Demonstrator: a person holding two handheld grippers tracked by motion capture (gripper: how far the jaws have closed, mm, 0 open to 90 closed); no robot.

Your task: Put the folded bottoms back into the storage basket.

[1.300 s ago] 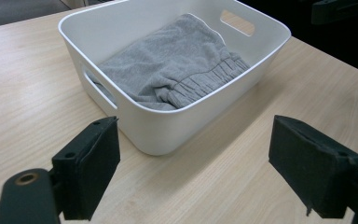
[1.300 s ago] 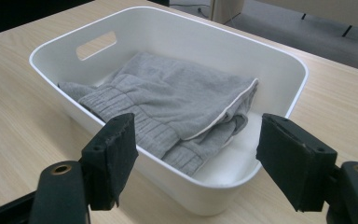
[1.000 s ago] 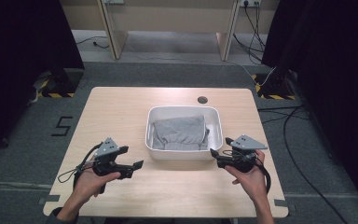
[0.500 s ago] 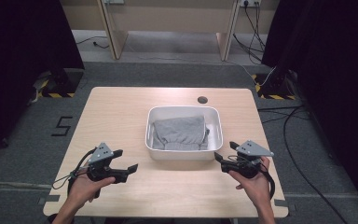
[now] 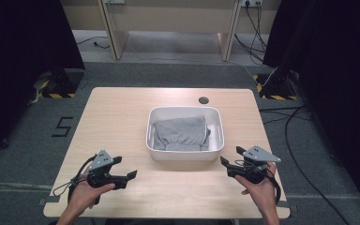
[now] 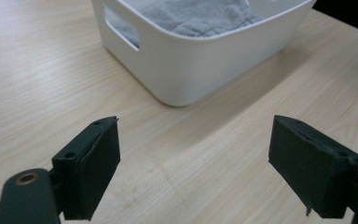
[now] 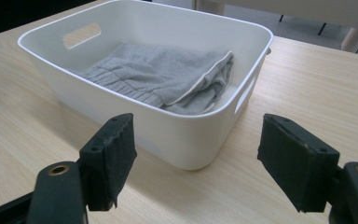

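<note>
A white plastic tub (image 5: 185,154) stands in the middle of the wooden table (image 5: 122,117), and a folded grey garment (image 5: 180,133) lies inside it. My left gripper (image 5: 132,174) is held low over the table at the front left, short of the tub's near left corner (image 6: 177,88), jaws wide apart with nothing between them. My right gripper (image 5: 225,161) hovers just off the tub's near right corner (image 7: 191,140), also open and empty. The grey garment (image 7: 163,77) has a ribbed hem and a pale edge, seen over the tub's rim.
A dark round cable hole (image 5: 203,100) sits near the table's far edge. Bare tabletop lies left of the tub and along the front. Cables (image 5: 290,117) run over the grey floor to the right; a wooden desk frame (image 5: 168,18) stands beyond.
Both hands have drawn back toward the table's front edge and away from the tub, the left one also sinking lower. Both sets of jaws stay apart and empty.
</note>
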